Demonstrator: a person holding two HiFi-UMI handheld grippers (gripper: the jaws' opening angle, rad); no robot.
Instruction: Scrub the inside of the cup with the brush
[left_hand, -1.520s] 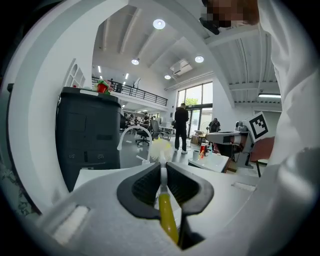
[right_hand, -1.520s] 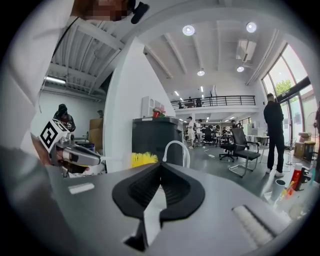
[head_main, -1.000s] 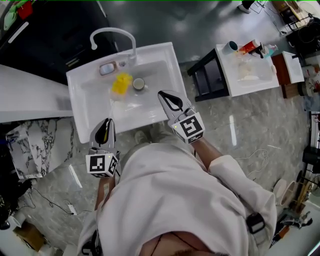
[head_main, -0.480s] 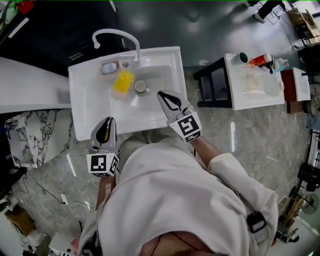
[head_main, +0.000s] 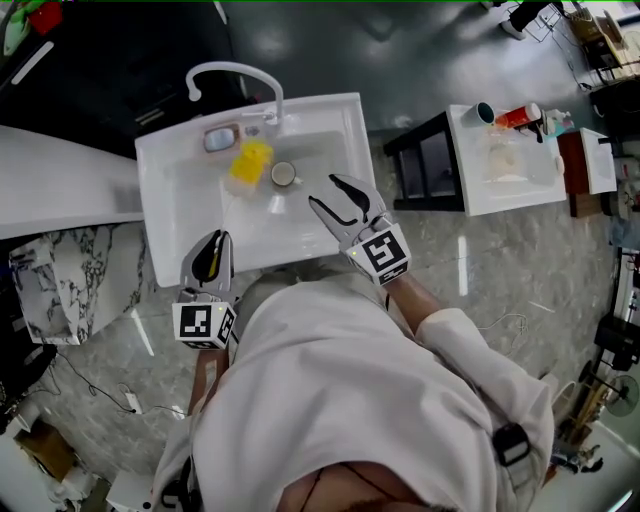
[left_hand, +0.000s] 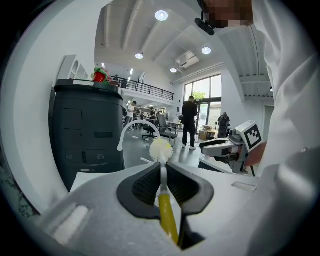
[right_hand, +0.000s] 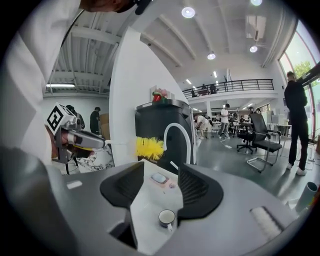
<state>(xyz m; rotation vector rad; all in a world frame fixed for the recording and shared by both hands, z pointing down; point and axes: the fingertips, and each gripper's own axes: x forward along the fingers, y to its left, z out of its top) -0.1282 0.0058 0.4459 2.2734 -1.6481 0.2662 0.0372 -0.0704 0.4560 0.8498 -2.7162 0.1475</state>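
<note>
Right claw (right_hand: 159, 187) standing wide, jaws just having been opening, nothing pinched between them. Small white round cup with side handle (right_hand: 166, 217) sitting upright in white rectangular sink (head_main: 160, 200), lying just ahead of and below right claw, mouth facing up. Left claw (left_hand: 162, 175) clamping long yellow-handled brush with yellow bristle head (left_hand: 166, 212), brush axis running straight ahead out of jaws. Right claw being nearer cup, likely reaching to steady it.

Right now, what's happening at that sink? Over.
Left claw shut on the brush. Right claw just opened, empty, short of the cup. Cup upright in the sink, nothing in the way.
</note>
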